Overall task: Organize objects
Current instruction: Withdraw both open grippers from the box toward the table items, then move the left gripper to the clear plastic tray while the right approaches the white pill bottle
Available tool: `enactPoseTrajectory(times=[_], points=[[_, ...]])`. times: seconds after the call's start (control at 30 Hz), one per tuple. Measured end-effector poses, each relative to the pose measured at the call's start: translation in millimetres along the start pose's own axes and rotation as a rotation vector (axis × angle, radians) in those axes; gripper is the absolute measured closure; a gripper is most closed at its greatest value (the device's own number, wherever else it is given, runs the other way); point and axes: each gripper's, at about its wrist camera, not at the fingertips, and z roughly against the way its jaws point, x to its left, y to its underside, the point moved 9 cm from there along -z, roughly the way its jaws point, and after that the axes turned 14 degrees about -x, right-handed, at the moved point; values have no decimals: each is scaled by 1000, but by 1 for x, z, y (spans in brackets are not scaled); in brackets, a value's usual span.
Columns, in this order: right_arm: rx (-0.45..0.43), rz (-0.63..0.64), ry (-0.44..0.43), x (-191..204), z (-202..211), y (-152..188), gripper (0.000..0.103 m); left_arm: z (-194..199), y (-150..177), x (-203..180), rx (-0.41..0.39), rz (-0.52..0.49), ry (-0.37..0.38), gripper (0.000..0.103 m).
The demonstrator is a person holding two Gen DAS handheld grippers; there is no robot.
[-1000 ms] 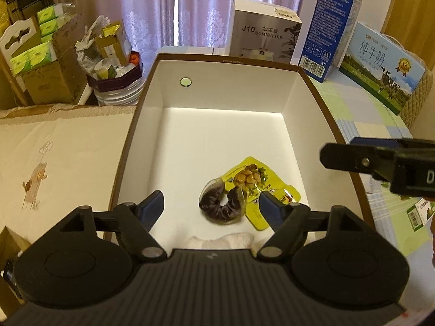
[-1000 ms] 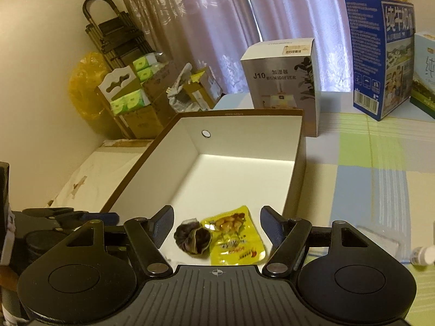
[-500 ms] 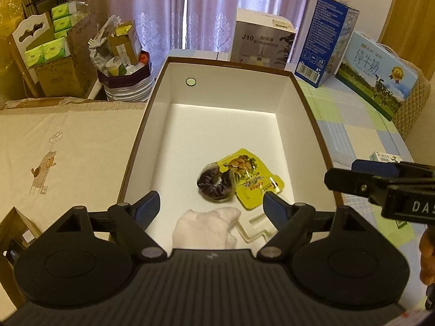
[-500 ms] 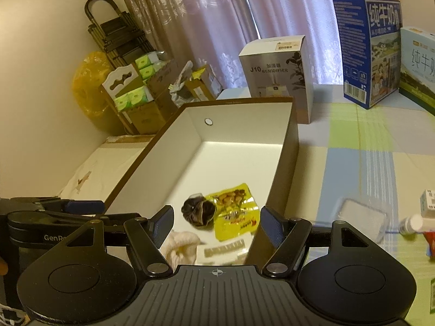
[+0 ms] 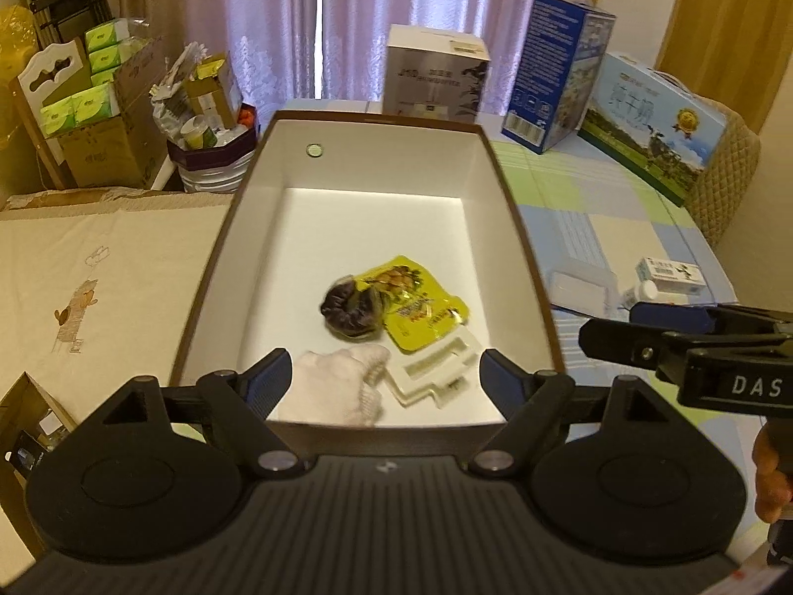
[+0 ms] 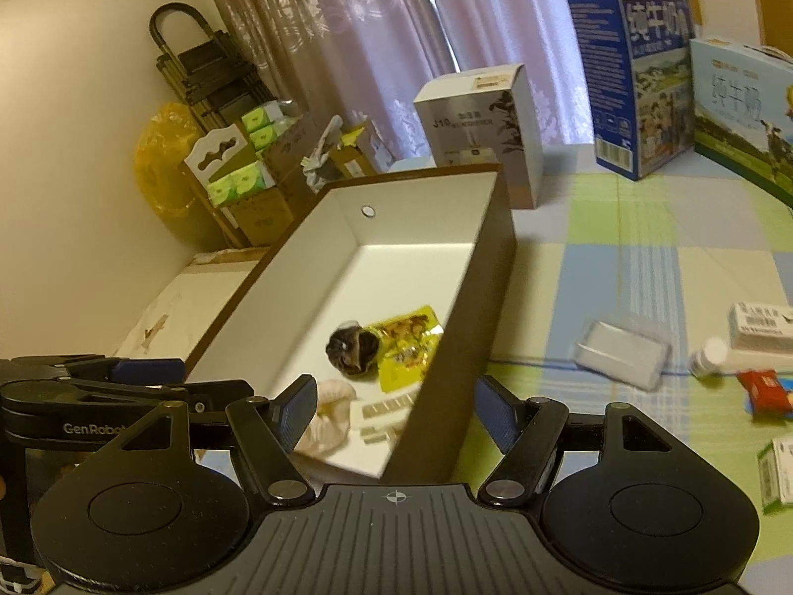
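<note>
A brown-rimmed box (image 5: 515,228) with a white inside stands open on the table. In it lie a dark scrunchie (image 5: 352,310), a yellow snack packet (image 5: 416,307), a white cloth (image 5: 342,386) and a white plastic piece (image 5: 438,372). My left gripper (image 5: 384,369) hangs open above the box's near end, with nothing between its fingers. My right gripper (image 6: 396,391) is open too, and its fingers straddle the box's right wall (image 6: 476,307) from above without touching it. Each gripper shows at the edge of the other's view.
Right of the box on the checked cloth lie a clear plastic case (image 6: 622,354), a white bottle (image 6: 713,357), a small white box (image 6: 761,325) and a red packet (image 6: 765,386). A humidifier box (image 5: 436,74) and blue milk cartons (image 5: 560,64) stand behind. A beige cloth surface (image 5: 99,272) lies left.
Both grippers have drawn back and a little up from the box. The white cloth and the plastic piece have come into view at its near end. Nothing in the box moved.
</note>
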Motion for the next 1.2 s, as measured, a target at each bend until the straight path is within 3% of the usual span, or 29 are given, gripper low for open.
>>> enactPoseTrajectory(times=[0.47, 0.83, 1.2], points=[[20, -52, 91, -56, 65, 22, 35, 15, 23, -76, 25, -34, 97, 22], [22, -87, 168, -110, 102, 24, 35, 3, 29, -140, 48, -75, 172, 22], [36, -103, 217, -157, 120, 24, 35, -19, 33, -189, 76, -104, 191, 20]])
